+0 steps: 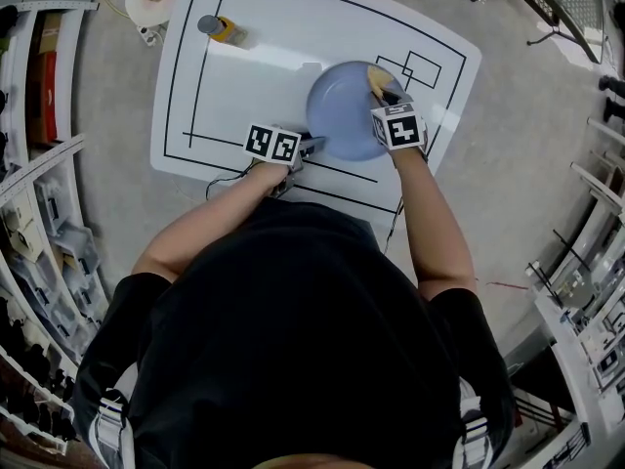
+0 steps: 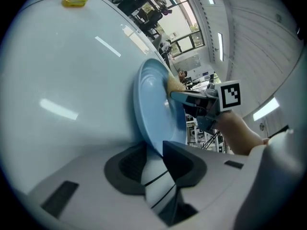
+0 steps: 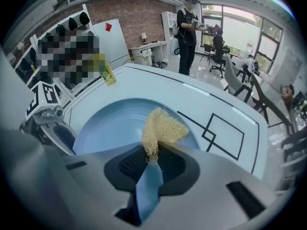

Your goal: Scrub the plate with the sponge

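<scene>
Sponge pressed to the blue plate, with both grippers closed on something.

On the white table, the left gripper pinches the plate's near rim between its pads. The right gripper clamps one end of the tan, fibrous sponge, whose free end rests on the plate's far right part near the rim. A small yellow bottle stands well apart at the table's far left.
</scene>
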The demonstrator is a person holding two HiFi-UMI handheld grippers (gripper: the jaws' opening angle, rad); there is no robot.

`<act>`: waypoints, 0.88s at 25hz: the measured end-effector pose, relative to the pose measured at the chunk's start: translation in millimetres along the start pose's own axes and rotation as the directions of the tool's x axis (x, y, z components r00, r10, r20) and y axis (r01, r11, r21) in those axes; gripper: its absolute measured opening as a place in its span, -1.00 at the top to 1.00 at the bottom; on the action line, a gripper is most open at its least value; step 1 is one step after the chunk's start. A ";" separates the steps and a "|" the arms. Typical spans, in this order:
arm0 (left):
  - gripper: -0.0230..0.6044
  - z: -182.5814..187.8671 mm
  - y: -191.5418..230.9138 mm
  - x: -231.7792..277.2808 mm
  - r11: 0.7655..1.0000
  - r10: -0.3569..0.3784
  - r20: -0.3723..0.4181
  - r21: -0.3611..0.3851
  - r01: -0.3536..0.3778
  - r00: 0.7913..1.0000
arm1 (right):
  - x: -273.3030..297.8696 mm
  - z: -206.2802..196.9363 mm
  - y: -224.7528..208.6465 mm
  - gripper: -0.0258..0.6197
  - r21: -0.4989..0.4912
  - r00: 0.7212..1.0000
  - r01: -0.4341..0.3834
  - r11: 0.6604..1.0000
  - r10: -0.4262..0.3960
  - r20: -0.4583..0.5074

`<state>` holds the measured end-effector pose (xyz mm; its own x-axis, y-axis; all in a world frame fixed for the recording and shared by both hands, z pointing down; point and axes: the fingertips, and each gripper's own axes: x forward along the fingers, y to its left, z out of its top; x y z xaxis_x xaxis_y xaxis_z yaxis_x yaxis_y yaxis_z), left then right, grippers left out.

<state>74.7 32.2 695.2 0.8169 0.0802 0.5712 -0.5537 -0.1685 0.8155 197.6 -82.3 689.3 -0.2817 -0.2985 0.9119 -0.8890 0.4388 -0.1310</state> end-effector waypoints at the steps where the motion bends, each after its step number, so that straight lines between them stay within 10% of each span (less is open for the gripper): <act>1: 0.57 -0.3 -0.1 -0.1 1.000 0.002 0.000 0.000 -0.002 1.000 | -2.1 -4.3 -1.1 0.74 0.000 1.000 0.003 1.000 -0.003 -0.013; 22: 0.62 -1.9 2.6 -3.7 0.998 -0.005 0.021 -0.055 0.006 1.000 | -33.0 -72.1 5.5 0.75 0.025 0.988 0.025 0.999 -0.021 -0.153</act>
<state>69.9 33.3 695.4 0.8227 0.0606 0.5652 -0.5569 -0.1141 0.8227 228.1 -9.0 686.5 -0.2042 -0.1748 0.9632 -0.9045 0.4099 -0.1174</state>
